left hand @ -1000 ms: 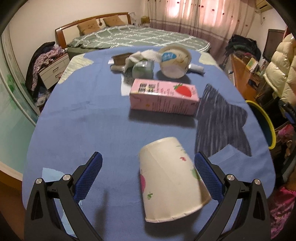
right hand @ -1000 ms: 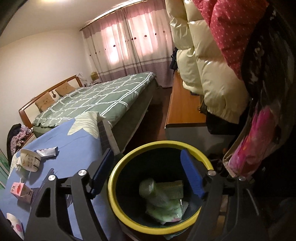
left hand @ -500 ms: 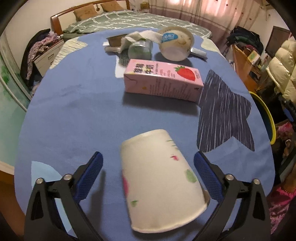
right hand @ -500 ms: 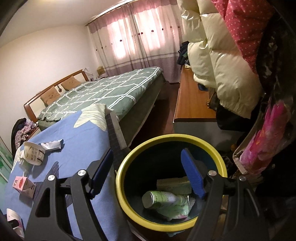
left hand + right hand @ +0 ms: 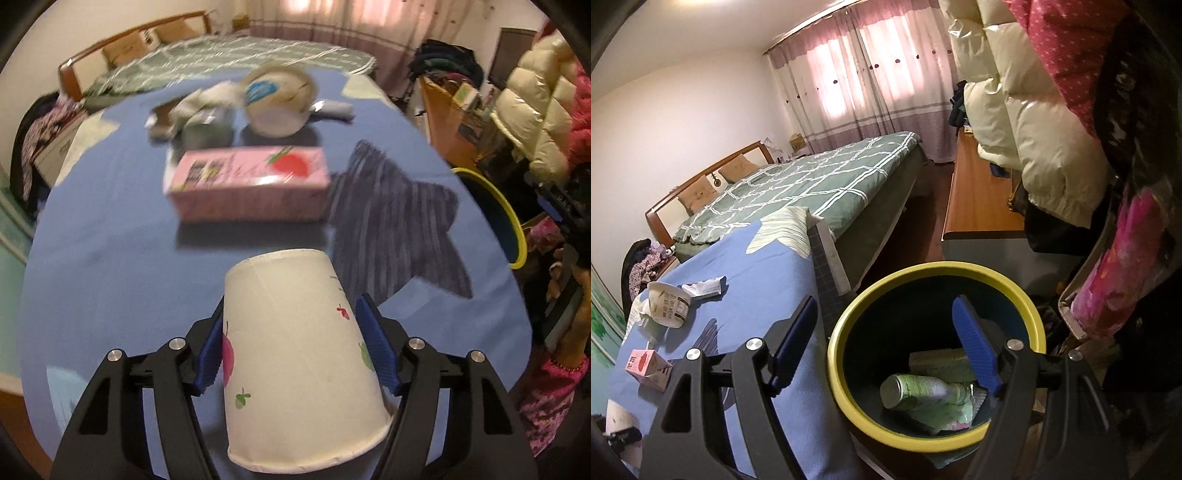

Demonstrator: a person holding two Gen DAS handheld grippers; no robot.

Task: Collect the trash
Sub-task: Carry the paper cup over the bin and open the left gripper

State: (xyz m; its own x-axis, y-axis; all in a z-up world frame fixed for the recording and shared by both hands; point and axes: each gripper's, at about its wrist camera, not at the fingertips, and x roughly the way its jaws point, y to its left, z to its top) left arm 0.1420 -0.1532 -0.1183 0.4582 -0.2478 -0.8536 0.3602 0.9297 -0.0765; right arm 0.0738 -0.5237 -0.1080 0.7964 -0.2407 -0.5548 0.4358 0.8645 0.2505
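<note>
A white paper cup (image 5: 299, 354) printed with small fruit is being straddled by the left gripper (image 5: 299, 354) on the blue-clothed worktop (image 5: 110, 229), the cup lying on its side with its long axis running straight along the line of the fingers, closed base pointing away and open rim toward the camera. The two blue pads, one (image 5: 212, 356) on each flank, have just been closing and are being pressed to the cup's sides, or all but; contact on the far-right pad is not being shown clearly. Beyond the cup a pink strawberry milk carton (image 5: 247, 184) is lying crosswise, and behind it a round tub (image 5: 279, 99) and crumpled wrappers (image 5: 195, 107) are waiting. The right gripper (image 5: 886, 343) is being held with its fingers spread and nothing between them, poised above the yellow-rimmed bin (image 5: 846, 376), in which a green bottle (image 5: 916, 389) and other packaging are already lying. The bin is standing off the worktop's right edge, so the cup is judged to be needing a lift and a carry to the right by the left hand, the only one near it.
</note>
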